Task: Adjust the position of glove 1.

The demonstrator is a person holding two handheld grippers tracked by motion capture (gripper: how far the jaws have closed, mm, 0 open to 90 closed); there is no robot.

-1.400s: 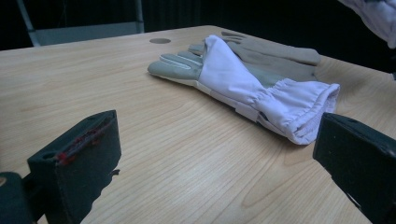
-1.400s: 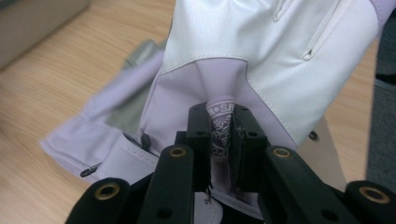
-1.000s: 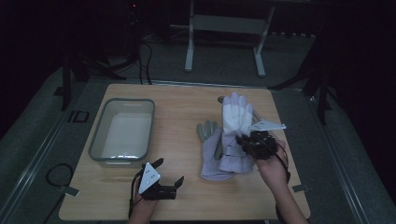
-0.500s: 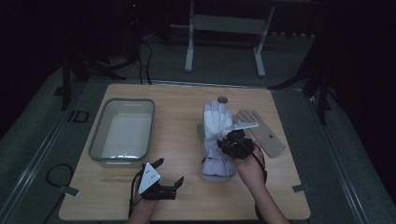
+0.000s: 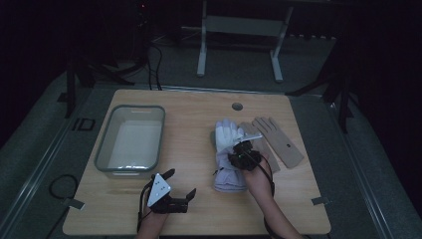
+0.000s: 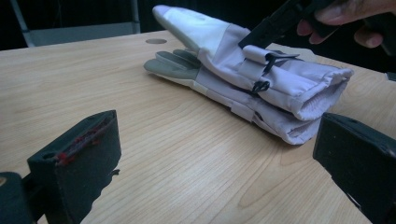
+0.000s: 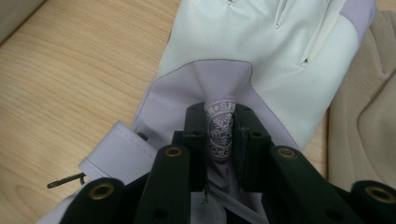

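Right gripper is pinching a fold of the lilac-and-white glove, jaws clenched on its snowflake patch, at the table's four o'clock. Judging by that shallow bite, the fabric could be slipping free, or dragging askew the second glove lying beneath it. Left gripper is hovering released at seven o'clock. Just beside, a tan glove is lying flat.

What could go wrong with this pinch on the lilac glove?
The right gripper pinches only a small fold of the lilac glove, so the fabric may slip out when lifted. That glove lies stacked on another glove, which may drag along. The beige glove lies close beside and could be nudged.
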